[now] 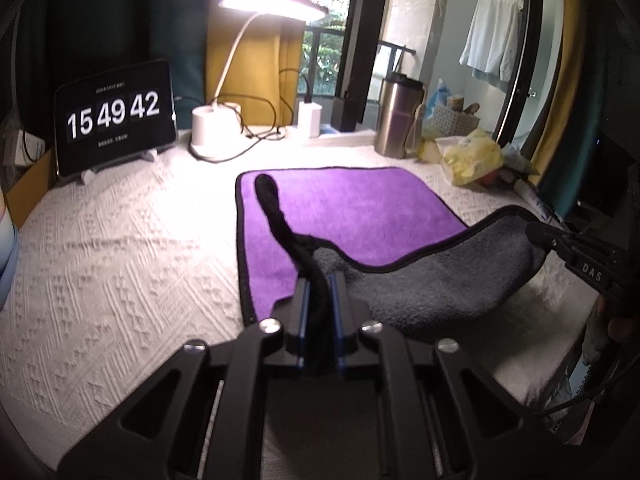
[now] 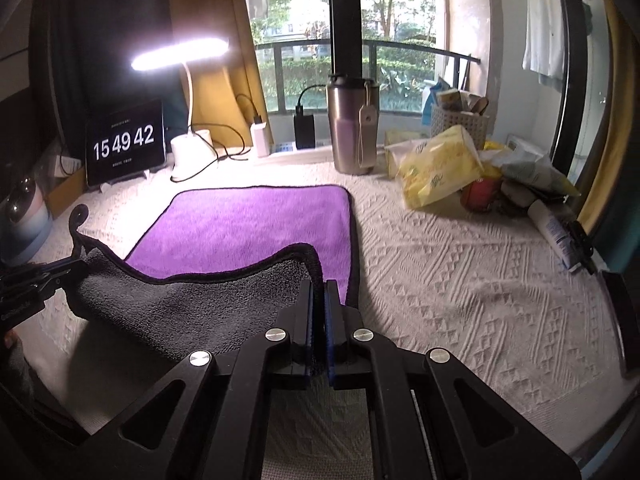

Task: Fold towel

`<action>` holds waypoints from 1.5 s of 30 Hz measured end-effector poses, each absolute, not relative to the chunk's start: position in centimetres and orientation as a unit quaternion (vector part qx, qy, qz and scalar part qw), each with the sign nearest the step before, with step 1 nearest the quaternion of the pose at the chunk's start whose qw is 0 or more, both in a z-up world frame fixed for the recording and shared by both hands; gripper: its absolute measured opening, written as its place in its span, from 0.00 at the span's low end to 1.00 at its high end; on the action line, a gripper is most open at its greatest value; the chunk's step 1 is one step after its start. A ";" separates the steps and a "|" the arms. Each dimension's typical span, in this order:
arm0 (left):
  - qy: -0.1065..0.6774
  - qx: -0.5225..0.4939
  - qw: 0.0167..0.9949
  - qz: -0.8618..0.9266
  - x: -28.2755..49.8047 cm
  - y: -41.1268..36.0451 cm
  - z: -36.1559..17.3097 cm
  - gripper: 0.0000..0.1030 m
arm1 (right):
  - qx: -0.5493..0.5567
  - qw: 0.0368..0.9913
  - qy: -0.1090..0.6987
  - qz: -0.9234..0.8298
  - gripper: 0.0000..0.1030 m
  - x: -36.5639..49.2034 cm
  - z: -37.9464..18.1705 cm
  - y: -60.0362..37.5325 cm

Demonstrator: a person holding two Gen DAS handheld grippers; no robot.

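Clearly both tools are clamped tight on cloth. In the left wrist view the left gripper (image 1: 319, 280), low in the centre of the frame, has its two black, blue-lined jaws pressed together on the towel's (image 1: 360, 208) black-piped near corner, and a rope-like twist of that black edging rises out of the pinch toward the middle of the picture. The right gripper (image 1: 538, 234) comes in from the right edge, its jaws likewise pressed onto the other near corner. Between the two pinches the lifted edge sags in a shallow curve and shows a grey, looped-pile underside, while the far part lies flat, plush and purple, with rounded corners, in the centre of the frame on the white tablecloth (image 1: 120, 248), which is woven in raised diamonds and zigzags.

From the right wrist view the right gripper (image 2: 319, 286) sits at lower centre with almost no gap between its jaws, the towel's (image 2: 248, 224) hem caught between them. The left gripper (image 2: 66, 270) shows at the left edge, holding its corner, from which a black loop curls upward.

Along the top of both frames stand a glossy tablet clock (image 1: 116, 116) at upper left, a white lamp (image 1: 218, 128) with a thin curved neck and glowing bar head, a brushed-steel tumbler (image 2: 352, 128) with a paper tag, and crinkled yellow packets (image 2: 436, 168) at the right.
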State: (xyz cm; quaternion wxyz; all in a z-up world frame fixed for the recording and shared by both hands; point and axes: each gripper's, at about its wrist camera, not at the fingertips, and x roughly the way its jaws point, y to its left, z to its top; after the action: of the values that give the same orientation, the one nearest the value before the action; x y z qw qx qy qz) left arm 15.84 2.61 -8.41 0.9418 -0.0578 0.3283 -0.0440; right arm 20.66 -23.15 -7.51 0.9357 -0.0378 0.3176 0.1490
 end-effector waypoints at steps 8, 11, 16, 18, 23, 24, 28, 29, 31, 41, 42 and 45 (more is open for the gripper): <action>0.308 -0.053 0.949 -0.046 16.6 2.9 -7.0 0.10 | -0.031 0.942 0.305 0.138 0.05 21.1 -6.1 -23.0; 0.301 -0.051 0.951 -0.045 16.9 3.0 -6.7 0.10 | -0.030 0.944 0.300 0.135 0.05 21.3 -5.6 -22.8; 0.302 -0.054 0.951 -0.046 17.8 3.3 -6.6 0.10 | -0.029 0.945 0.296 0.133 0.05 22.2 -5.0 -22.3; 0.302 -0.054 0.951 -0.047 18.2 3.4 -6.5 0.10 | -0.030 0.945 0.296 0.133 0.05 22.5 -4.9 -22.0; 0.299 -0.058 0.951 -0.052 19.4 3.7 -6.3 0.10 | -0.031 0.945 0.297 0.131 0.05 23.3 -4.6 -21.5; 0.299 -0.059 0.951 -0.053 19.6 3.7 -6.2 0.10 | -0.031 0.946 0.297 0.130 0.05 23.6 -4.5 -21.3; 0.296 -0.062 0.952 -0.055 20.6 4.1 -6.0 0.10 | -0.031 0.947 0.296 0.125 0.05 24.7 -4.2 -20.8; 0.295 -0.062 0.952 -0.055 20.8 4.2 -6.0 0.10 | -0.031 0.947 0.295 0.124 0.05 25.0 -4.1 -20.6; 0.294 -0.064 0.952 -0.055 21.3 4.6 -5.9 0.10 | -0.031 0.947 0.294 0.122 0.05 25.5 -4.0 -20.4; 0.291 -0.060 0.953 -0.050 24.3 5.6 -6.2 0.10 | -0.033 0.950 0.285 0.125 0.05 28.3 -4.0 -19.3; 0.291 -0.060 0.953 -0.049 24.6 5.7 -6.3 0.10 | -0.032 0.950 0.285 0.124 0.05 28.6 -4.1 -19.2; 0.290 -0.061 0.954 -0.045 25.5 6.0 -6.3 0.10 | -0.033 0.950 0.284 0.124 0.05 29.7 -4.1 -19.0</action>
State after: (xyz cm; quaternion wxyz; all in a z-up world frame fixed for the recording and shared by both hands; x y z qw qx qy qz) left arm 25.54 6.03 -6.28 0.9540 -0.0610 0.2900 -0.0451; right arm 29.69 -19.03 -4.11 0.9502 -0.0330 0.2839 0.1240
